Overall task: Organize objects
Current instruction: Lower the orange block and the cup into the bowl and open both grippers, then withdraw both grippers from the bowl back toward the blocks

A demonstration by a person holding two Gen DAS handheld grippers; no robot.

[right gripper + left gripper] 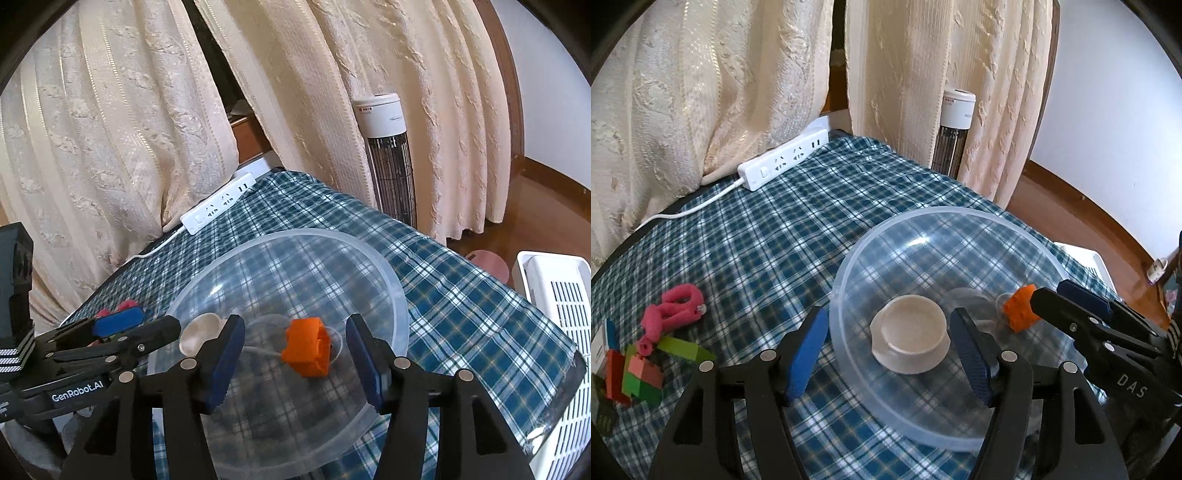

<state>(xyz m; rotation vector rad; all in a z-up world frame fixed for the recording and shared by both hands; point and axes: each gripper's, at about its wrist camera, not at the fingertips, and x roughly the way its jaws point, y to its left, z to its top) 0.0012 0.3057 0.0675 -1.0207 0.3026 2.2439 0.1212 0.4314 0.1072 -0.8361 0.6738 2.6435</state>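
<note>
A clear plastic bowl (960, 221) (399, 295) stands on the checked tablecloth. Inside it are a small beige round cup (910, 338) (201, 330) and an orange brick (1019, 308) (306, 347). My left gripper (890, 354) (147, 323) is open over the bowl's near left side; the beige cup shows between its fingers, touching neither pad. My right gripper (295, 365) (1049, 291) is open too, and the orange brick sits in its gap clear of both pads. Left of the bowl lie a pink foam piece (674, 310) and a pile of red, green and pink bricks (642, 369).
A white power strip (783, 158) (218, 206) with its cord lies at the table's far edge under cream curtains. A tower heater (388, 155) stands behind the table. A white slatted basket (554, 314) sits off the right edge, above wooden floor.
</note>
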